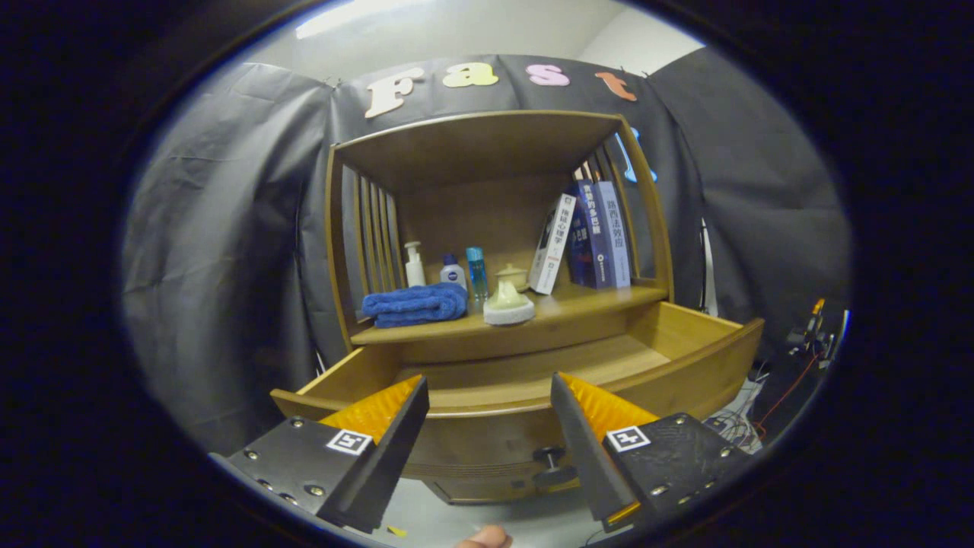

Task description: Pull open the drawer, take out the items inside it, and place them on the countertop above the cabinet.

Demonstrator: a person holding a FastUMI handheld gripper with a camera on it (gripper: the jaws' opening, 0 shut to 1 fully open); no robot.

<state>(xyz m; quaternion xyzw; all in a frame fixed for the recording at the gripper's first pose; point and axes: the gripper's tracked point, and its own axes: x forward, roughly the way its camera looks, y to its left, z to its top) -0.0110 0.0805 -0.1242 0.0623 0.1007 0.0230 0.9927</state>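
The wooden cabinet's drawer [685, 365] stands pulled out, and its visible wooden floor is bare. Its front panel carries a dark round knob [553, 466]. On the countertop [578, 308] above the drawer lie a folded blue towel [415, 304] and a pale green lidded ceramic piece [508, 307], with a second pale lidded pot [512, 275] behind it. My gripper [491, 403] is open, its fingers spread in front of the drawer's front edge with nothing between them; the knob sits just below and between the fingers.
At the back of the countertop stand a white pump bottle [414, 265], a small white and blue bottle [453, 270] and a clear blue bottle [477, 272]. Several books [590, 236] lean at the right. Cables lie on the floor at the right. A fingertip [487, 537] shows below.
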